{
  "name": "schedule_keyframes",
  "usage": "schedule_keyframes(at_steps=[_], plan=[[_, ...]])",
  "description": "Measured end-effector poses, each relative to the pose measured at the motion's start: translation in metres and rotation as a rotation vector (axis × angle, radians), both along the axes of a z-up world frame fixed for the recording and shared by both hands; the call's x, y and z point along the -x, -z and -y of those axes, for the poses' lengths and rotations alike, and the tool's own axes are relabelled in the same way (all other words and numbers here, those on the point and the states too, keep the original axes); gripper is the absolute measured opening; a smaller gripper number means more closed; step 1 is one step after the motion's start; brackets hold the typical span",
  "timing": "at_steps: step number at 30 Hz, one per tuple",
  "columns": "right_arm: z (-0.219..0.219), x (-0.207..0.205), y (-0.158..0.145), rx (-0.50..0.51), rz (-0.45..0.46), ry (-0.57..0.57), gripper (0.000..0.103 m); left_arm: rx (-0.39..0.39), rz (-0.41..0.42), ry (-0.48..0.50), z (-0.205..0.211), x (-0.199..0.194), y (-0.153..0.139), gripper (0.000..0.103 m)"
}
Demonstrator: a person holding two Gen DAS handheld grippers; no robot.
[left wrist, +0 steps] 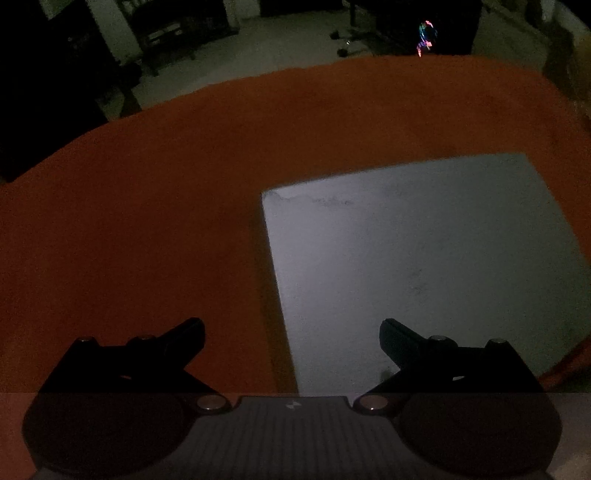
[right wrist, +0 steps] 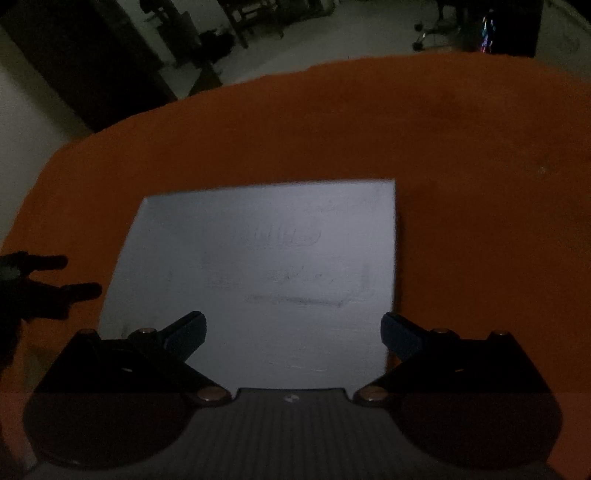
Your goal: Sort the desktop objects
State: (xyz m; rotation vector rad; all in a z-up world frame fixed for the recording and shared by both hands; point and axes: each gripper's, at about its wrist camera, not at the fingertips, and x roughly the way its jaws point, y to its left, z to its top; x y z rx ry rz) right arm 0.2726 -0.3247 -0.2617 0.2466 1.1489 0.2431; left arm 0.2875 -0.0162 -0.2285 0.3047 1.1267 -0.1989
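White board (right wrist: 266, 273), one only, lies flat on a table covered in orange cloth (right wrist: 480, 184). It is a pale grey-white rectangle with sharp corners and faint smudged pencil-like marks across its face; the writing is too dim to read. The room is dark, so colours are muted.

From the left wrist view, the left gripper (left wrist: 291, 334) hangs above the table with its two black fingers spread wide and nothing between them. The left finger is over bare orange cloth (left wrist: 147, 221); the right finger is over the board (left wrist: 424, 266), whose left edge runs up between the two fingers. The board fills the right half of this view, with a small rough mark near its upper left corner.

From the right wrist view, the right gripper (right wrist: 293, 328) also has its two fingers spread wide and holds nothing. Both fingertips sit over the near part of the board, which lies centred ahead of it. At the far left edge of this view the other gripper shows as a dark shape (right wrist: 48, 288) with two finger-like prongs, beside the board's left edge and over the cloth.

Beyond the table's far rim lie a pale floor (right wrist: 332, 44), dark furniture, and one small multicoloured light (right wrist: 487, 29) at the upper right.
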Motion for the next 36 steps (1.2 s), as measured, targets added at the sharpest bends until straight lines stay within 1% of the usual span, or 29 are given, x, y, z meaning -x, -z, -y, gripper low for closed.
schedule_keyframes(at_steps=[3,4,6,8,10,11,13,14,17,20,21,22,24,26,28,29,30,32,34,36], plan=[[0.011,0.003,0.014,0.016,-0.008,0.049,0.103,-0.035,0.019,-0.004,0.003,-0.002,0.008,0.102],[0.016,0.005,0.019,0.02,-0.011,0.065,0.103,-0.045,0.021,0.02,0.005,-0.002,0.008,0.102],[0.026,0.006,0.028,0.038,-0.039,0.083,0.103,-0.076,0.014,0.061,0.007,-0.002,0.008,0.102],[0.034,0.009,0.038,0.026,-0.058,0.103,0.103,-0.106,-0.005,0.06,0.006,-0.004,0.012,0.102],[0.043,0.012,0.048,0.007,-0.08,0.133,0.103,-0.081,-0.038,0.042,0.001,-0.009,0.015,0.102],[0.047,0.013,0.053,-0.001,-0.091,0.144,0.103,-0.077,-0.039,0.02,-0.001,-0.012,0.016,0.102],[0.054,0.016,0.055,-0.007,-0.084,0.148,0.103,-0.085,-0.029,-0.033,-0.006,-0.015,0.016,0.102],[0.057,0.017,0.056,-0.01,-0.08,0.149,0.103,-0.075,-0.035,-0.046,-0.009,-0.017,0.014,0.102],[0.058,0.019,0.052,0.007,-0.058,0.135,0.103,-0.058,-0.047,-0.043,-0.013,-0.018,0.011,0.102],[0.056,0.017,0.053,-0.005,-0.048,0.123,0.103,-0.015,-0.042,-0.034,-0.019,-0.014,0.014,0.102],[0.057,0.016,0.054,-0.02,-0.04,0.118,0.103,0.015,-0.043,-0.033,-0.022,-0.014,0.016,0.102],[0.056,0.016,0.054,-0.035,-0.042,0.114,0.103,0.063,-0.043,-0.03,-0.026,-0.015,0.021,0.102],[0.053,0.017,0.053,-0.065,-0.049,0.108,0.103,0.124,-0.013,0.001,-0.031,-0.012,0.024,0.101],[0.052,0.017,0.05,-0.087,-0.057,0.099,0.103,0.187,-0.043,0.01,-0.036,-0.012,0.029,0.101],[0.051,0.018,0.047,-0.105,-0.046,0.085,0.103,0.231,-0.067,-0.005,-0.042,-0.012,0.033,0.102],[0.048,0.017,0.048,-0.109,-0.057,0.064,0.103,0.251,-0.074,-0.011,-0.045,-0.012,0.034,0.102],[0.045,0.017,0.049,-0.105,-0.081,0.043,0.103,0.264,-0.07,-0.01,-0.046,-0.011,0.034,0.102],[0.034,0.015,0.054,-0.077,-0.122,0.009,0.103,0.251,-0.076,0.043,-0.04,-0.006,0.039,0.102],[0.027,0.016,0.054,-0.087,-0.111,-0.013,0.103,0.257,-0.101,0.095,-0.033,-0.003,0.042,0.102],[0.022,0.015,0.051,-0.082,-0.1,-0.006,0.103,0.267,-0.107,0.107,-0.031,-0.003,0.041,0.102]])
